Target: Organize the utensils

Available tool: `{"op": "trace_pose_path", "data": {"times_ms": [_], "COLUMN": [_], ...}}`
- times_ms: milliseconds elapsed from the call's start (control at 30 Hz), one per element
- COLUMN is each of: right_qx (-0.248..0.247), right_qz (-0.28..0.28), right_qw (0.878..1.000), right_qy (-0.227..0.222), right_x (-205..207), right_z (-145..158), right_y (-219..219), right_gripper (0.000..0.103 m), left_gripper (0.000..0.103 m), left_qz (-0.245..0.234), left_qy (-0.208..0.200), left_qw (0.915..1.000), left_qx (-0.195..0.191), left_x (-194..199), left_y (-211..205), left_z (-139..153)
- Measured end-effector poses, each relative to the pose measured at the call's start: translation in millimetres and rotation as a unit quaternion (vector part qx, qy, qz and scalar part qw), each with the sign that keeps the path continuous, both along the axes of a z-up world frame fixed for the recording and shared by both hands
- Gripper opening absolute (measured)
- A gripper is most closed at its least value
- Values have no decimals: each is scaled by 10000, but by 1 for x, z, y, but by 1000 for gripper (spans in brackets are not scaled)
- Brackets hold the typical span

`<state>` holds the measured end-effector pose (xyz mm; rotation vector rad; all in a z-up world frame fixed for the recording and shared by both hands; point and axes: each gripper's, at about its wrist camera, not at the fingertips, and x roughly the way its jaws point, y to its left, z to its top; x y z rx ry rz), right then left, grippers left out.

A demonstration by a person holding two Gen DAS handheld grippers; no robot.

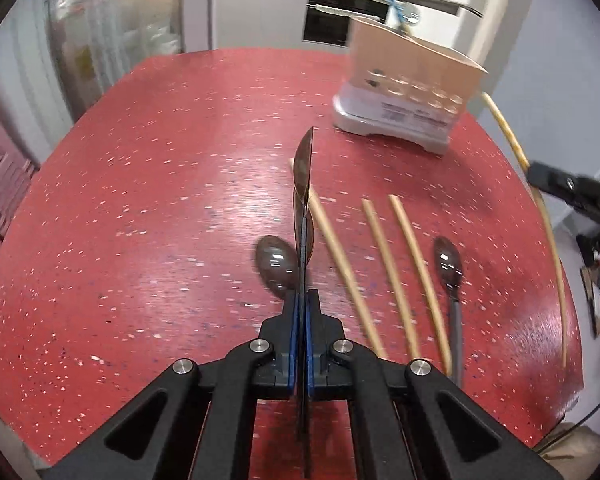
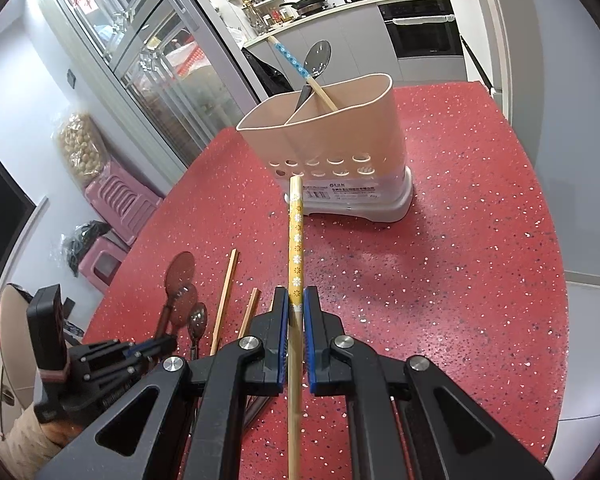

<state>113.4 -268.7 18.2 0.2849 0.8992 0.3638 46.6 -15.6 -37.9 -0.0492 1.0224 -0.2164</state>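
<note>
red and speckled, the table (image 2: pixel 480 264) is where the work is done. the left gripper (image 1: pixel 303 308) is clenched on a dark spoon (image 1: pixel 303 184), which is held on its thin edge and sticks out ahead of the blue pads. the right gripper (image 2: pixel 296 308) is clenched on a yellow flowered chopstick (image 2: pixel 296 232), which is pointed at the beige holder (image 2: pixel 340 136). the holder is stood at the far side of the table and is split into two parts; a spoon and a blue dotted chopstick (image 2: pixel 290 58) are already leaned in it, but which part each is in cannot be told. three plain chopsticks (image 1: pixel 392 264) and two more spoons (image 1: pixel 276 266) are left flat on the table. to do this step well, the spoon should be lifted high over the rim, tipped handle down, and let go only when it is inside. the holder looks light, so it should not be bumped.
</note>
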Motion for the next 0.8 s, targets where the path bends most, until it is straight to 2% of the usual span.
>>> {"op": "trace_pose_path", "data": {"times_ms": [133, 333, 467, 600, 633, 667, 700, 733, 800], "right_qx": [-1, -21, -16, -27, -27, -24, -14, -16, -24], "right_qz": [19, 49, 39, 47, 47, 45, 48, 52, 56], "right_qw": [10000, 10000, 10000, 9999, 9999, 9999, 9999, 9999, 9999], "right_qy": [40, 51, 79, 100, 106, 112, 116, 114, 103], "right_x": [1, 3, 4, 4, 5, 5, 5, 5, 4], "right_z": [-2, -3, -4, -5, -5, -5, -5, -5, -5], "right_y": [2, 4, 5, 5, 4, 4, 4, 4, 4], "right_gripper": [8, 8, 8, 8, 8, 8, 8, 8, 8], "left_gripper": [29, 29, 29, 31, 42, 95, 103, 103, 103], "left_qz": [276, 715, 758, 599, 538, 484, 483, 425, 286], "left_qy": [127, 189, 249, 47, -10, -37, -95, -304, -406], "left_qw": [9995, 9973, 9968, 9982, 9984, 9985, 9979, 9972, 9955], "left_qx": [-83, 23, 16, 86, 158, 259, 411, 543, 809], "left_x": [3, 11, 17, 11, 11, 12, 12, 10, 7], "left_y": [23, 50, 53, 41, 36, 32, 27, 22, 16], "left_z": [-8, -19, -23, -14, -12, -11, -9, -5, -4]}}
